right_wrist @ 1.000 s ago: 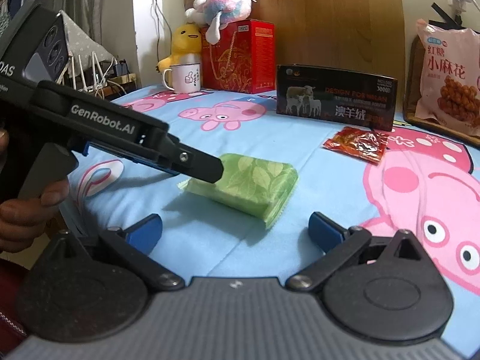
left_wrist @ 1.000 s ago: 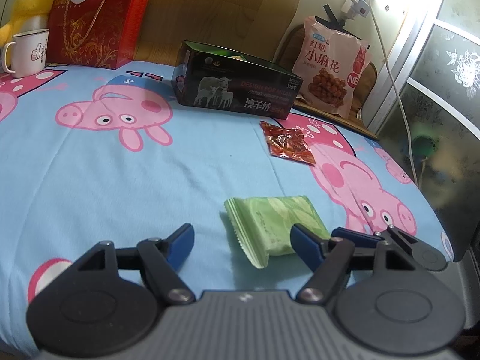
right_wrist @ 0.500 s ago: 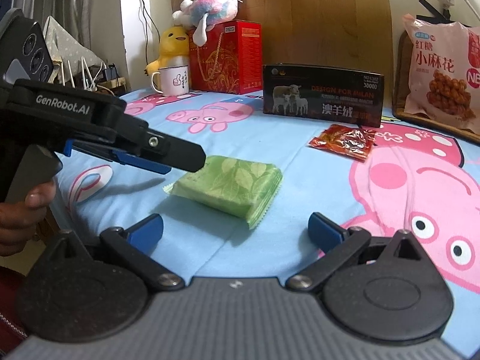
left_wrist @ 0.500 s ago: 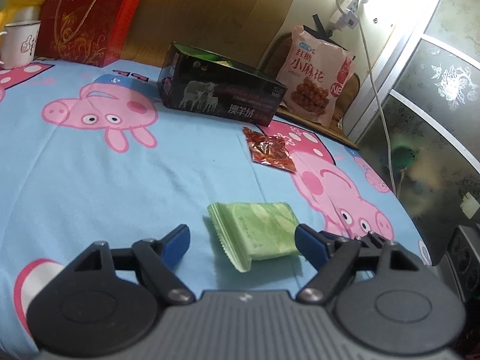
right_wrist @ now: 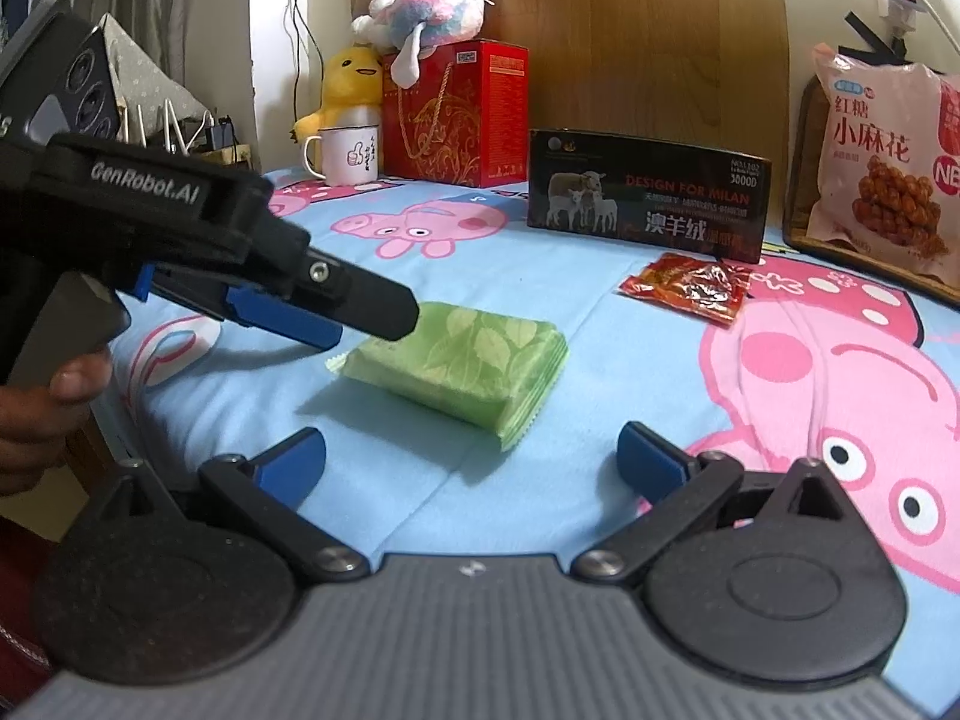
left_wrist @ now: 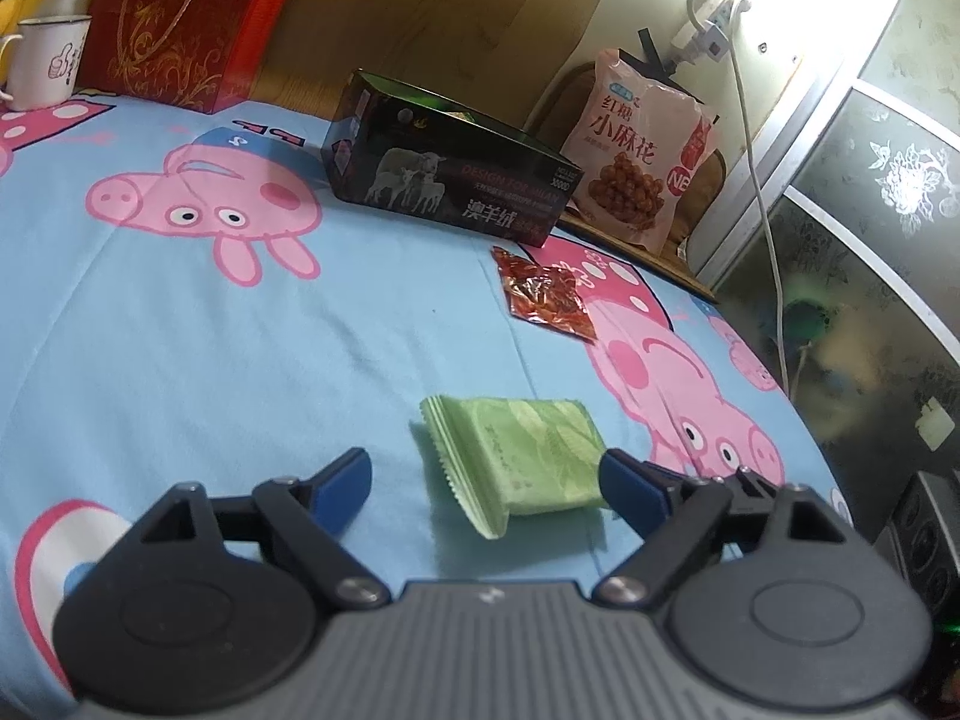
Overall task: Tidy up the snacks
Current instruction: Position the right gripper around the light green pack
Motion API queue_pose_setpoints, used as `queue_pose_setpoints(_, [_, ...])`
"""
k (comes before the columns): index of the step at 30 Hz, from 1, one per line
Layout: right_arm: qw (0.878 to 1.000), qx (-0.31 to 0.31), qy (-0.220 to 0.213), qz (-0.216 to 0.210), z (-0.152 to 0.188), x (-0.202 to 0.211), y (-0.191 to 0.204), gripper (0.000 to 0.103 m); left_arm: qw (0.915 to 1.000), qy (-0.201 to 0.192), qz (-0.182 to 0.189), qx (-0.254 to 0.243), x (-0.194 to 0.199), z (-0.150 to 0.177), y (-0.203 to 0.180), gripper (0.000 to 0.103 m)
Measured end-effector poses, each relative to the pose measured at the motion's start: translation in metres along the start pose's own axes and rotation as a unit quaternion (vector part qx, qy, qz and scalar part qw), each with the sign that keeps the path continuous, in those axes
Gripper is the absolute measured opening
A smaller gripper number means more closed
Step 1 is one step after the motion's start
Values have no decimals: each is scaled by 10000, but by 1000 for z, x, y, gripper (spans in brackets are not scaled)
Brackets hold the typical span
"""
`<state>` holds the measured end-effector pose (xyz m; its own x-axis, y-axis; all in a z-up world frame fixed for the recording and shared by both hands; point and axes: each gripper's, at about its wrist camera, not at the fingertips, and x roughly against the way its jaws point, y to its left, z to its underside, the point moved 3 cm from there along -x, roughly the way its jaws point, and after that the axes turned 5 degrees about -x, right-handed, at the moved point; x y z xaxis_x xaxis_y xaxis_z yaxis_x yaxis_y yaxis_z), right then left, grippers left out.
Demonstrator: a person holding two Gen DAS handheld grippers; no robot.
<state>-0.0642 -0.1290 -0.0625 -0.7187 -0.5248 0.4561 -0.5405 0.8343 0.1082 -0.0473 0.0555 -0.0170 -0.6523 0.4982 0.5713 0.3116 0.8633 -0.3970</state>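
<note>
Looked like a grab lining up on the green snack packet (left_wrist: 528,459), flat on the blue pig-print sheet (left_wrist: 240,348). Best bet: straddle the puffy middle, not the crimped end, then close gently. Left gripper (left_wrist: 483,477) low, spread wide, 1 blue pad touching or nearly touching the packet's right edge. Right gripper (right_wrist: 471,456) just as wide, nothing held, hovering near. Red sachet (right_wrist: 690,288) farther back near the black box (right_wrist: 648,195).
</note>
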Motion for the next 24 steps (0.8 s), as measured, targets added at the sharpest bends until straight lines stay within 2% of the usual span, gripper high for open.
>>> queue_pose_setpoints(5, [10000, 6, -11, -15, 0, 0, 0, 103, 10000, 25, 41, -57, -2, 1, -3, 99])
queue_pose_setpoints(12, [10000, -12, -52, -59, 0, 0, -1, 103, 10000, 4, 82, -10, -2, 3, -4, 103])
queue_pose_setpoints(21, [9999, 41, -72, -65, 1, 1, 0, 103, 9999, 98, -1, -138, 2, 3, -5, 101])
queue_pose_setpoints(24, [9999, 58, -95, -11, -1, 3, -2, 95, 9998, -44, -109, -148, 8, 1, -3, 97])
